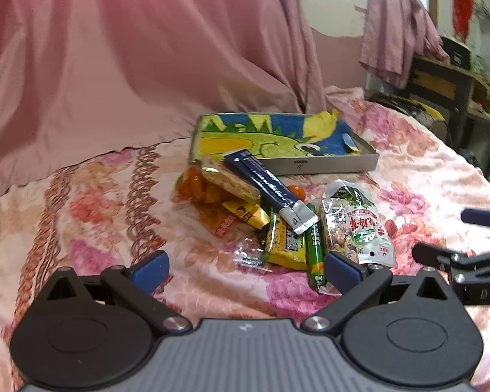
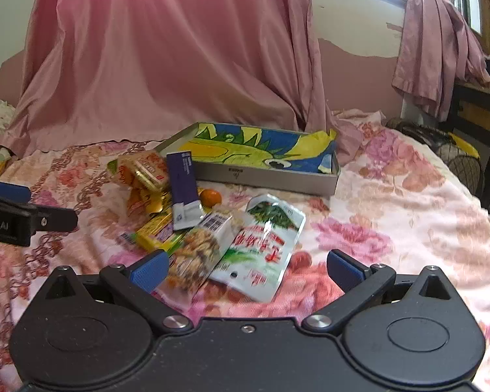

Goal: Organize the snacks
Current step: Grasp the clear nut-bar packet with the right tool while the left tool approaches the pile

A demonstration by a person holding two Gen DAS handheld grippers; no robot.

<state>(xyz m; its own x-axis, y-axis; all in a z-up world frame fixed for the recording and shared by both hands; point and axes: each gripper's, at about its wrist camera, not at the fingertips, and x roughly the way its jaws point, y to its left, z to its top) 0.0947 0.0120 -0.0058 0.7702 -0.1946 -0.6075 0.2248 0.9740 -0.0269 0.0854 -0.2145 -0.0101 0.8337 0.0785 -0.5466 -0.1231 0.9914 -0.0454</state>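
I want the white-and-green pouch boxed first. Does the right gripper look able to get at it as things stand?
Probably yes. The right gripper is open, and the white-and-green pouch lies just ahead of its fingers on the bedspread, with nothing on top. Only the nut packet crowds its left edge.

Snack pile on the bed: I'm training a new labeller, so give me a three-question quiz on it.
1. True or false: both the left gripper and the right gripper are open.
2. What lines the tray? A) bare metal B) a cartoon cloth C) snacks
3. Which packet lies nearest the right gripper: the white-green pouch or the blue stick pack?

Key: 1 true; 2 B; 3 white-green pouch.
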